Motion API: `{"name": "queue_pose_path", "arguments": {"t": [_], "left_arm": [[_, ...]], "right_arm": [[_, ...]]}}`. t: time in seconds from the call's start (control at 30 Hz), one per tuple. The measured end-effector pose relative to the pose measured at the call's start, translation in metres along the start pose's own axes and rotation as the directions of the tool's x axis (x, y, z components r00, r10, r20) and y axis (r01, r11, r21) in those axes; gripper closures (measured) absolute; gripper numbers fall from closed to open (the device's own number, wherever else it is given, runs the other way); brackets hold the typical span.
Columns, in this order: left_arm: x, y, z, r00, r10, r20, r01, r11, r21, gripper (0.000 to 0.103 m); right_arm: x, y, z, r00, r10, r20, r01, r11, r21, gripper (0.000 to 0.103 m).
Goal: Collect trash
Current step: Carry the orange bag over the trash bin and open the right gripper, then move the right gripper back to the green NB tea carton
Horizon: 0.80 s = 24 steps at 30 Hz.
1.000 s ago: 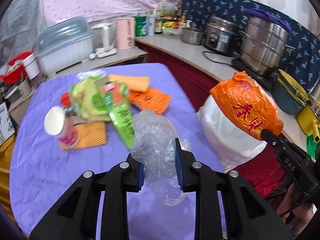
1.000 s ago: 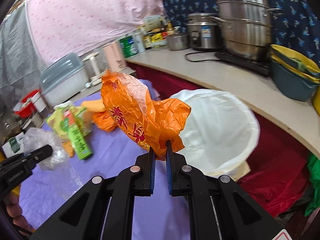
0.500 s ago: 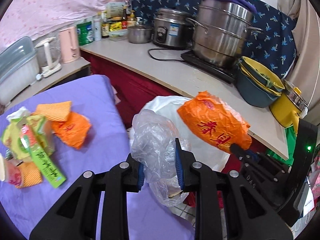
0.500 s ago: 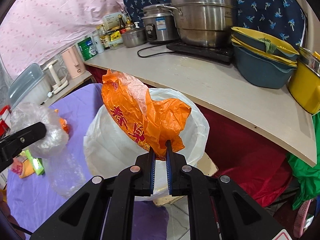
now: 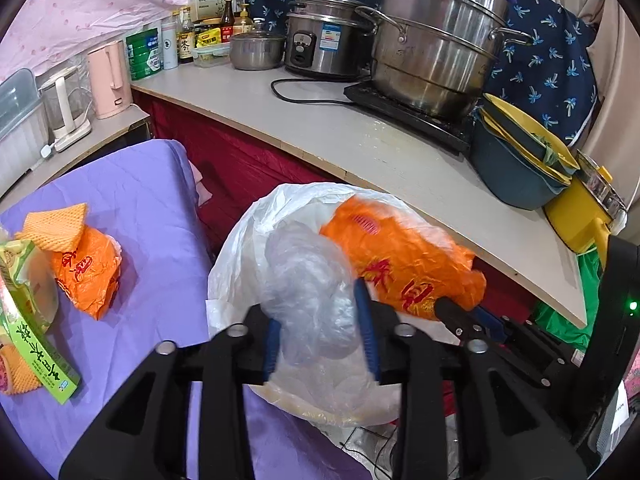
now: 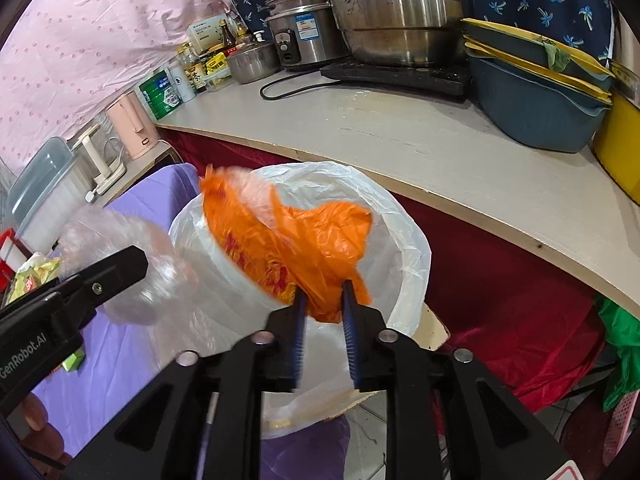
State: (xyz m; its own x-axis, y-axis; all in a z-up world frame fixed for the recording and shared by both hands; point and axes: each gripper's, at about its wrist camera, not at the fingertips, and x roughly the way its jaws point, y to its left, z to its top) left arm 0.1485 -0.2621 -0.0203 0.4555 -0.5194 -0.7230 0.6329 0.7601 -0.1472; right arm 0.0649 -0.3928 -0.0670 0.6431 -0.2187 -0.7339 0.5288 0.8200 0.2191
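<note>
A bin lined with a white bag [image 5: 248,248] [image 6: 404,240] stands between the purple table and the counter. My left gripper [image 5: 318,332] has opened wide; the crumpled clear plastic bag [image 5: 308,288] [image 6: 120,240] sits loose between its fingers over the bin. My right gripper [image 6: 324,312] has its jaws parted; the orange plastic bag [image 6: 288,236] [image 5: 404,264] is blurred between them above the bin mouth. More trash lies on the table: an orange bag [image 5: 88,272], orange foam net [image 5: 56,228], a green carton [image 5: 36,344].
The purple table [image 5: 152,208] is at left. The counter [image 5: 400,160] runs behind the bin with a steel steamer pot [image 5: 436,52], rice cooker [image 5: 324,44], stacked blue and yellow basins [image 5: 520,160] and a pink kettle [image 5: 108,80].
Both grippers moved from over the table to over the bin. Both sets of jaws have widened, and the orange bag is blurred with motion.
</note>
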Motion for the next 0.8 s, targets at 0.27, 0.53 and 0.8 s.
{"name": "queue_pose_path", "arguments": {"t": [0.27, 0.53, 0.8], "left_arm": [[-0.014, 0.009, 0.003, 0.998, 0.029, 0.051, -0.028, 0.999, -0.025, 0.035], [-0.032, 0.025, 0.004, 0.996, 0.046, 0.070, -0.041, 0.997, -0.071, 0.034], [-0.063, 0.050, -0.003, 0.989, 0.104, 0.106, -0.091, 0.988, -0.121, 0.026]], "right_arm": [[-0.014, 0.003, 0.004, 0.999, -0.001, 0.048, 0.001, 1.000, 0.008, 0.053], [-0.032, 0.009, 0.005, 0.997, 0.000, 0.077, 0.000, 1.000, -0.003, 0.046], [-0.055, 0.031, 0.000, 0.995, 0.028, 0.101, -0.024, 0.999, -0.036, 0.042]]}}
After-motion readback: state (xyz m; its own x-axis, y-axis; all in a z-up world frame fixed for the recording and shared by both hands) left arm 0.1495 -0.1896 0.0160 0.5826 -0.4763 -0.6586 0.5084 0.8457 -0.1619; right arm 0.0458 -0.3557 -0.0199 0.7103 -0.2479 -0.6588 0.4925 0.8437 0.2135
